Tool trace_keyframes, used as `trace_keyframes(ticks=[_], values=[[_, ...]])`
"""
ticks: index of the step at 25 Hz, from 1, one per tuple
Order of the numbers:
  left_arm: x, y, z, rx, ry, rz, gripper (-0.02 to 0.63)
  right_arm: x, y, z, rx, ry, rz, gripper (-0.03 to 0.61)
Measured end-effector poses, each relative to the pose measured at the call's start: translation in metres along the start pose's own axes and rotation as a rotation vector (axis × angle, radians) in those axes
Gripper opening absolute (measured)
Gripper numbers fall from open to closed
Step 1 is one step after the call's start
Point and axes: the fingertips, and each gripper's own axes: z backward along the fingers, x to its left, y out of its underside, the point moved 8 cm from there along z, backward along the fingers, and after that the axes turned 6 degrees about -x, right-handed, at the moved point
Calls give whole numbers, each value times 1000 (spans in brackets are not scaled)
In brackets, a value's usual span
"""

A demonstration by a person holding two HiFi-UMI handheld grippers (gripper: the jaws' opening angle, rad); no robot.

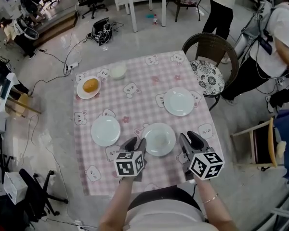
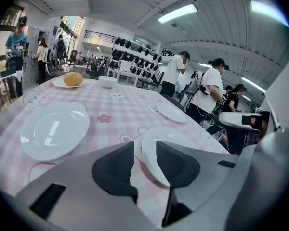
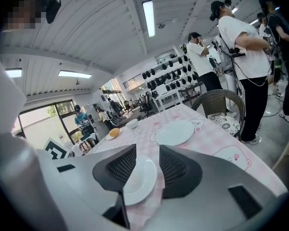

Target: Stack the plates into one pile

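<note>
- The near plate [image 1: 159,139] lay at the table's six o'clock edge. Its nine o'clock rim stood between the spread jaws of the left gripper [image 1: 136,142]. The pads did not appear to be pressing it yet, though the angle made that hard to judge.
- A shallow bite on that thin, glossy rim could have let the plate pivot or slip out on the lift and clatter onto the tablecloth [image 1: 135,100].
- The right gripper [image 1: 190,138], jaws apart and empty, hovered just beside the plate's three o'clock rim. A nudge from it could have pushed the plate out of line with the other jaws.
- The left plate [image 1: 105,131] sat at eight o'clock and the far plate [image 1: 178,101] at two o'clock, both well apart from the near one. A tilted carry risked knocking rim against rim at set-down.
- A snagged tablecloth could have dragged the bun plate [image 1: 89,87] at ten o'clock and the bowl [image 1: 118,72] at eleven.
</note>
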Motion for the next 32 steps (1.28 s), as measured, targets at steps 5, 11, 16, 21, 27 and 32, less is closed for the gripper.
trace_keyframes(ticks=[5, 11, 16, 21, 27, 32], values=[[-6, 9, -10, 79, -8, 34, 163, -7, 3, 5, 9, 1, -11, 140], [-13, 4, -23, 148, -20, 38, 163, -14, -2, 0, 16, -4, -18, 137], [-11, 4, -23, 152, -40, 52, 127, -14, -1, -1, 26, -12, -15, 137], [-14, 5, -22, 147, -39, 32, 117, -11, 0, -2, 36, -19, -14, 137], [-14, 4, -23, 147, -39, 25, 112, -8, 4, -9, 62, -34, -9, 137], [-13, 6, -23, 145, -43, 20, 112, -7, 7, -17, 91, -46, 13, 147]])
